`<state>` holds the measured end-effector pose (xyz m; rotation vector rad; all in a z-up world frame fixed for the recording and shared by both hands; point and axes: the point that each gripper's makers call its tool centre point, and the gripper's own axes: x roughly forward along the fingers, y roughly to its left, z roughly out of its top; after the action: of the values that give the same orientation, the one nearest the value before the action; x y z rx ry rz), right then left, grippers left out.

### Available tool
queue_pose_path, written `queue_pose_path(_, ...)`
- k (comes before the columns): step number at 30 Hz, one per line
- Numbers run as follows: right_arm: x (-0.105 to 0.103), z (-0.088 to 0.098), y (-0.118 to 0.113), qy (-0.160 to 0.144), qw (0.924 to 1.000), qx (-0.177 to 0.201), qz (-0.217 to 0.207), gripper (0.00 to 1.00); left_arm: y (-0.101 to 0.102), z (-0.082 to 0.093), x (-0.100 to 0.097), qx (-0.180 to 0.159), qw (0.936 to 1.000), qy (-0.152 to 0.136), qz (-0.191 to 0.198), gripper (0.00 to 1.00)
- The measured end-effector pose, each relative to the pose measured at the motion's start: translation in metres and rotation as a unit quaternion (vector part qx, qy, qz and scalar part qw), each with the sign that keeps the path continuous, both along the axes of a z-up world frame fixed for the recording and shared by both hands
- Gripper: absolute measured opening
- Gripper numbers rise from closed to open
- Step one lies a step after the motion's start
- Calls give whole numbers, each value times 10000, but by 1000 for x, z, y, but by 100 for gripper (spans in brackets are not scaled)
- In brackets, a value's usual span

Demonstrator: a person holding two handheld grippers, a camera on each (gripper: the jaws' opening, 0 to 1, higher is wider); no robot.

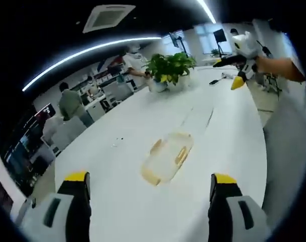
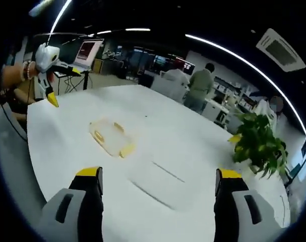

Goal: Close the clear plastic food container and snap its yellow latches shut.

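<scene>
Your left gripper point(image 1: 150, 187) hangs over the table point(image 1: 233, 151) with jaws spread wide, holding nothing. Your right gripper point(image 2: 159, 184) is equally wide and bare. The container point(image 1: 167, 157) lies out in the middle of the tabletop, well clear of both, yellow latches point(image 1: 181, 155) showing. A plant point(image 1: 170, 68) stands near the far edge.

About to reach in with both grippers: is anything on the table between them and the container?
Nothing visible. Bare white table lies between each gripper's open jaws and the clear container; the potted plant stands well beyond it.
</scene>
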<state>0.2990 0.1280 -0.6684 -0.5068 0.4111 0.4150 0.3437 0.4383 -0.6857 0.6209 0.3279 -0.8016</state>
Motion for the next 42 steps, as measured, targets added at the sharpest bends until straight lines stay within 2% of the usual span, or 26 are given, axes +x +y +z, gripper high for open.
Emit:
queue_pose_path(3,16,1,7,-38,9991,-334,254,91,-4,0,18,290,9994,-72,-171,94)
queue_pose_path(6,34,-4,21,66,9964,-581,608,93,-5,-3,36,613,9975,-19,-349,94)
queue_pose_path(8,46,-13,24,210,9935,-831,752,97,-7,-13,42,822,9947,262,-567,94)
queue_pose_path(10,55,-19,30,258,9895,-1049,959,95,-9,-19,49,874,9929,461,-655,93)
queue_pose_path(12,66,-26,36,323,9846,-1254,1177,93,-10,-28,57,1079,9889,639,-803,93)
queue_pose_path(13,71,-30,41,390,9802,-1381,1368,93,-12,-33,61,1250,9851,687,-959,92)
queue_pose_path(15,80,-38,50,511,9722,-1532,1697,91,-17,-39,68,1462,9799,602,-1215,90)
queue_pose_path(16,83,-43,54,601,9677,-1575,1876,88,-23,-45,70,1558,9752,607,-1452,87)
queue_pose_path(17,88,-49,57,716,9627,-1599,2060,86,-25,-51,71,1611,9718,717,-1565,84)
queue_pose_path(18,90,-58,61,927,9547,-1683,2271,83,-27,-58,71,1702,9681,849,-1629,81)
queue_pose_path(19,93,-62,63,1049,9505,-1766,2331,81,-29,-64,71,1731,9649,1005,-1700,80)
queue_pose_path(20,96,-67,67,1126,9449,-1858,2448,80,-33,-74,71,1691,9616,1273,-1748,81)
queue_pose_path(21,98,-70,71,1168,9396,-1938,2567,81,-32,-80,73,1750,9586,1420,-1738,86)
queue_pose_path(23,105,-80,82,1229,9279,-2044,2867,81,-32,-95,80,1958,9526,1523,-1760,90)
queue_pose_path(24,105,-89,86,1448,9197,-2053,3018,80,-32,-103,83,2070,9477,1544,-1874,88)
queue_pose_path(25,107,-94,90,1509,9162,-2053,3093,79,-30,-109,83,2174,9422,1624,-1964,86)
queue_pose_path(26,109,-101,95,1594,9091,-2075,3241,78,-31,-116,82,2174,9377,1780,-2046,84)
queue_pose_path(28,118,-115,100,1734,9041,-2128,3275,76,-31,-127,78,2131,9296,2115,-2139,82)
queue_pose_path(32,121,-139,110,2171,8861,-2082,3526,81,-31,-143,89,2280,9259,2100,-2158,80)
queue_pose_path(34,121,-150,109,2453,8801,-2119,3469,77,-31,-149,85,2353,9181,2196,-2312,76)
queue_pose_path(35,121,-152,110,2475,8767,-2169,3508,75,-31,-152,83,2381,9151,2259,-2343,75)
queue_pose_path(36,118,-156,112,2533,8699,-2154,3644,72,-31,-155,80,2413,9114,2319,-2393,75)
queue_pose_path(37,118,-159,114,2537,8686,-2166,3665,72,-32,-157,81,2401,9121,2303,-2396,75)
queue_pose_path(39,110,-164,116,2717,8570,-2165,3806,72,-32,-161,79,2428,9093,2337,-2442,75)
queue_pose_path(40,107,-166,115,2812,8543,-2164,3797,72,-33,-162,80,2404,9095,2355,-2439,75)
queue_pose_path(42,108,-171,116,2785,8498,-2299,3840,71,-32,-164,84,2387,9108,2395,-2369,78)
